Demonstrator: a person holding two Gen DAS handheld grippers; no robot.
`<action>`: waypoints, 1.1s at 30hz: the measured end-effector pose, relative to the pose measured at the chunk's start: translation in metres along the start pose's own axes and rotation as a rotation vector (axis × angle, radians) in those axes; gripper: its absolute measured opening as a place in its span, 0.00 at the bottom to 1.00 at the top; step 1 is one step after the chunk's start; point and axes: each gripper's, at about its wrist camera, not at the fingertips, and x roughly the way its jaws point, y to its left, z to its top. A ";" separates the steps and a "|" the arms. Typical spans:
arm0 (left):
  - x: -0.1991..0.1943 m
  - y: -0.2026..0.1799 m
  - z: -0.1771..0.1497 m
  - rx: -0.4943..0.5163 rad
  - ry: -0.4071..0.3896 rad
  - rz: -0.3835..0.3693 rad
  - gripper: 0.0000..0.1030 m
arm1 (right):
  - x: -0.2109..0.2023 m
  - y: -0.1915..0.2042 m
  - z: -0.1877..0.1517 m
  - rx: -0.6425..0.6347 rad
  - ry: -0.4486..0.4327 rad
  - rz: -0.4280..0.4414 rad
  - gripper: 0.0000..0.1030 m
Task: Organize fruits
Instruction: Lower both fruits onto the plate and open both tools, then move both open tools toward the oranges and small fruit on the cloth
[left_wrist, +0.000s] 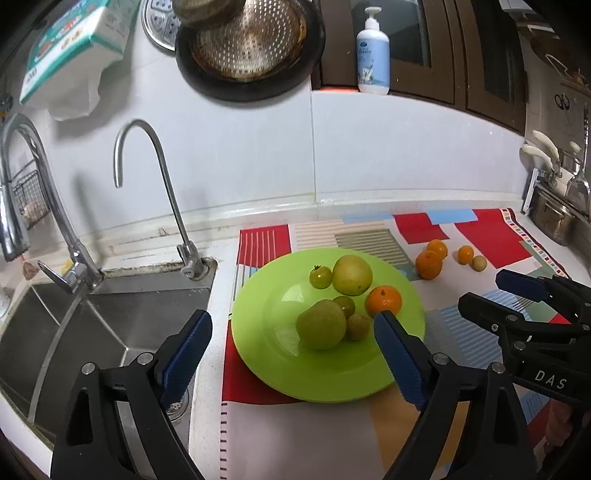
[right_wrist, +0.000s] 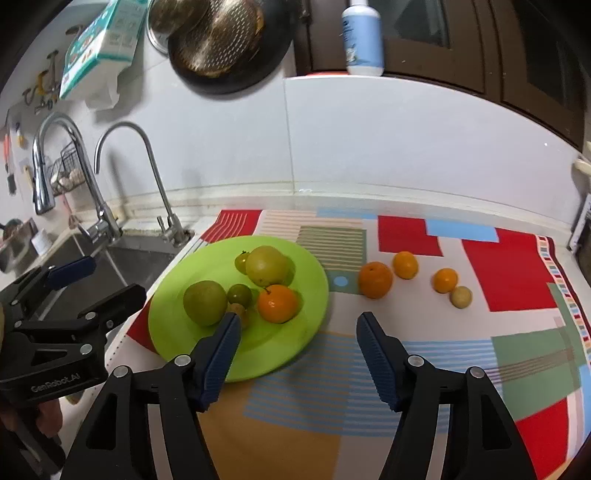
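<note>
Beyond open right tongs (right_wrist: 297, 321), four fruits (right_wrist: 375, 279), mat (right_wrist: 509, 269)

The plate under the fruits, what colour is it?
Bright green plate, clearest in right wrist view.

Plate (left_wrist: 258, 354) left of four loose fruits (left_wrist: 429, 264).

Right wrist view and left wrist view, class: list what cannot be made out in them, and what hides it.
1. Small brownish round fruit on the green round plate: right wrist view, partly hidden by the right gripper's blue left finger pad.
2. White and blue pump bottle: right wrist view, pump cut off by the top edge.
3. Bottle label print: left wrist view, too small to read.
</note>
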 end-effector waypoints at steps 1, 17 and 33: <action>-0.002 -0.002 0.000 0.000 -0.003 0.003 0.89 | -0.004 -0.002 0.000 0.005 -0.007 0.000 0.64; -0.034 -0.070 0.016 0.000 -0.089 -0.001 0.98 | -0.057 -0.060 -0.001 0.025 -0.081 -0.040 0.67; -0.020 -0.136 0.038 0.018 -0.126 -0.006 0.99 | -0.067 -0.132 0.010 0.016 -0.111 -0.052 0.67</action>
